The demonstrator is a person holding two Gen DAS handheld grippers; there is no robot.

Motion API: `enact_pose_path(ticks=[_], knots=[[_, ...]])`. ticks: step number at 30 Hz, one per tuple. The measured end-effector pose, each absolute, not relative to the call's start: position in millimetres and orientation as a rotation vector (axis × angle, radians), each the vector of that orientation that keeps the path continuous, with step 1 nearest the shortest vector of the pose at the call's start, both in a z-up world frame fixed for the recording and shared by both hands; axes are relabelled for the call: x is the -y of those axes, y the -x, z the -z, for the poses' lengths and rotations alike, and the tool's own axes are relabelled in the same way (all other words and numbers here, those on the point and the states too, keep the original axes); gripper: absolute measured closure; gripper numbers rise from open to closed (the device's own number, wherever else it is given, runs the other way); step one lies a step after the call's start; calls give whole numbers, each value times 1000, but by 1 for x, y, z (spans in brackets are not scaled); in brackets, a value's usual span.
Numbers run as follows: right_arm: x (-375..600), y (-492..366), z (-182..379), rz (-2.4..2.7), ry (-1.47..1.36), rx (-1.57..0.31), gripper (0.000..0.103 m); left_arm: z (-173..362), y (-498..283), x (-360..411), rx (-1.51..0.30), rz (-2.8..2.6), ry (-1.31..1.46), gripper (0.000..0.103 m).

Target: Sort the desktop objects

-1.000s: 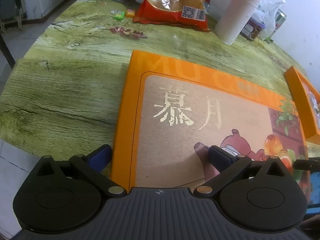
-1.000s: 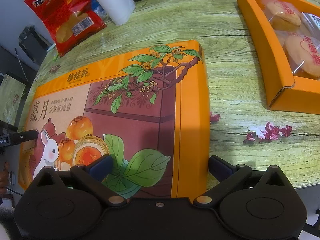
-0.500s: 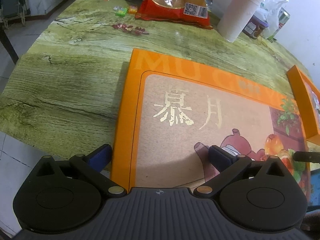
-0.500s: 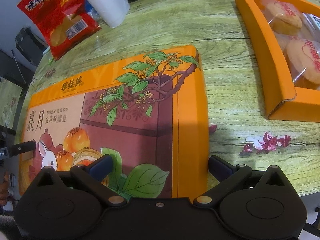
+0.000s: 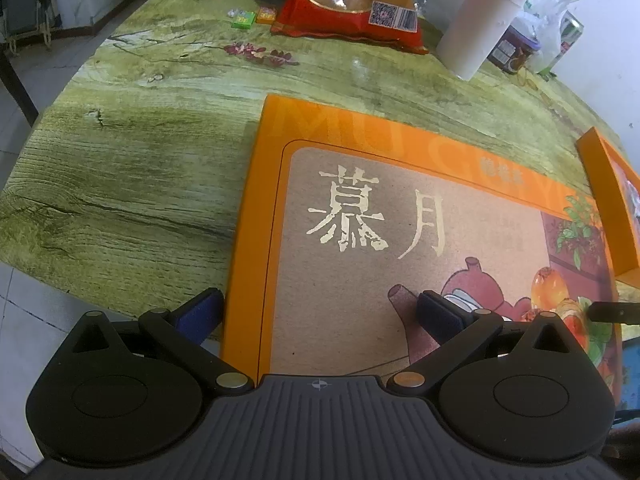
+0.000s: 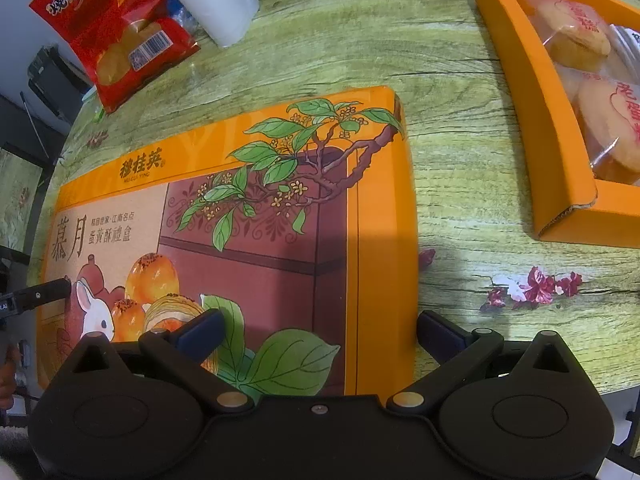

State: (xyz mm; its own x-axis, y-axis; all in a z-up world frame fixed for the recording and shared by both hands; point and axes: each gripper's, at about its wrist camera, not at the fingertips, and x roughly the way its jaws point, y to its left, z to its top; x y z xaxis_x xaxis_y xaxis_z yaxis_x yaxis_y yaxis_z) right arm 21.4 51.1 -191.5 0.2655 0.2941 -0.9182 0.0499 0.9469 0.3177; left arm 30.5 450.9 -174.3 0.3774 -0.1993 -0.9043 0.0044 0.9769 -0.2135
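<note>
The left gripper point(image 5: 318, 314) was spread wide, straddling the orange lid's point(image 5: 360, 240) left edge; the right gripper point(image 6: 320, 330) was likewise spread across its right edge, neither clamping. At two o'clock, the orange tray point(image 6: 532, 92), cut off, held wrapped pastries point(image 6: 576, 38).

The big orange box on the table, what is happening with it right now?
A person holds two grippers over the orange box lid, one at each near corner. The left gripper straddles its left edge and the right gripper its right edge, both open. The lid lies flat on the table. The open tray of pastries sits to its right, apart.
</note>
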Motion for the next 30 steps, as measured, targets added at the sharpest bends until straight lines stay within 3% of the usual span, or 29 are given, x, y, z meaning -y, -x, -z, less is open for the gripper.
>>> enact_pose_path(ticks=[30], knots=[[-53, -30, 190, -201, -279, -1360, 0, 175, -44, -446, -1259, 107, 166, 0]])
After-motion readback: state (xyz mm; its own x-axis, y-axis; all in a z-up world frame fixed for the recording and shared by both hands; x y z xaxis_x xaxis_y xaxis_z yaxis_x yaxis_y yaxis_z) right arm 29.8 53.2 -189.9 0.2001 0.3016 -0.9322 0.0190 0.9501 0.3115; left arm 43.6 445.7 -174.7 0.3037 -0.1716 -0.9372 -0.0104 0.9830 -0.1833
